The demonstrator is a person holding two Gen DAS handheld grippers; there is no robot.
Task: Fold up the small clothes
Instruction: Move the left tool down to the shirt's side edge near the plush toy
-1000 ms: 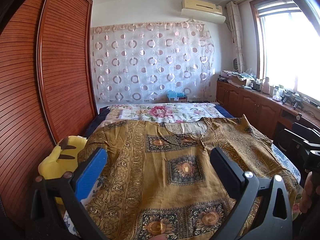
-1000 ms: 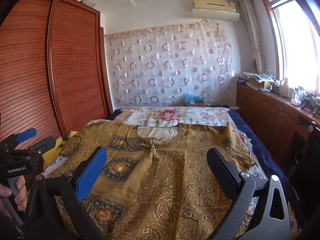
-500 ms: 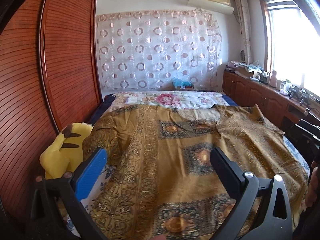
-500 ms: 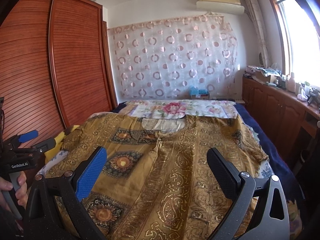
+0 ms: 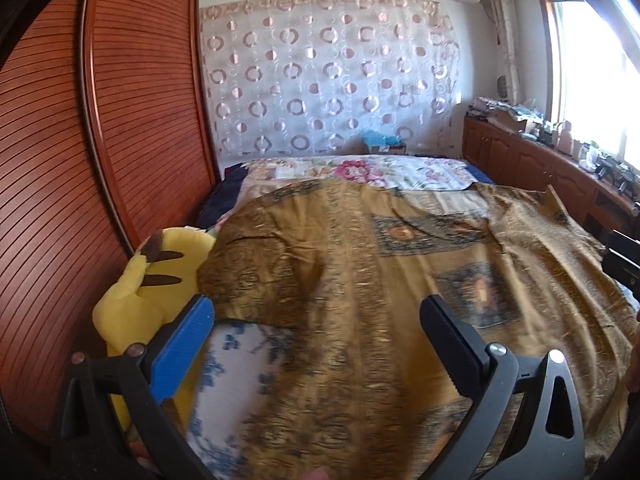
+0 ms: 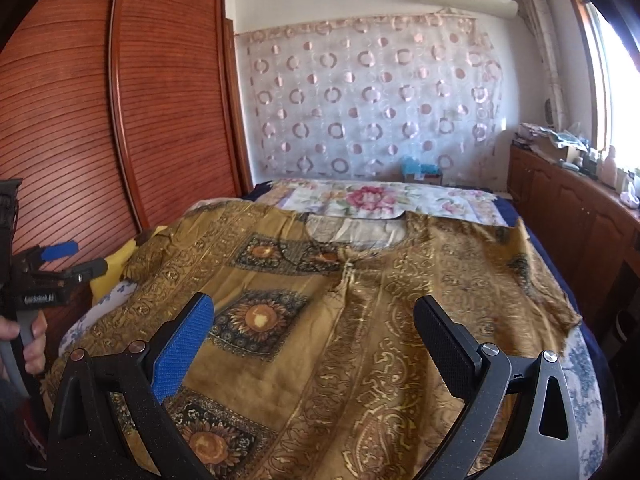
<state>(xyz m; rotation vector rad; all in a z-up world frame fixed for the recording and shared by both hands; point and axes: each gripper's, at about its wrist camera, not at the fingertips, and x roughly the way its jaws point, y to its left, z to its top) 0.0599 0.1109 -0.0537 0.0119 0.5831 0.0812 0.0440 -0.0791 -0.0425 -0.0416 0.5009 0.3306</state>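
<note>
Right wrist view shows your right gripper spread wide above the gold patterned tunic; your left gripper hovers equally released, holding nothing.

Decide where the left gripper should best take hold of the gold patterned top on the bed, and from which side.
Probably the left sleeve hem of the top, approached from the left edge of the bed. That free edge sits slightly raised over the blue-flowered sheet beside the yellow plush toy, so the left gripper, jaws open, could slide one finger under it.
</note>
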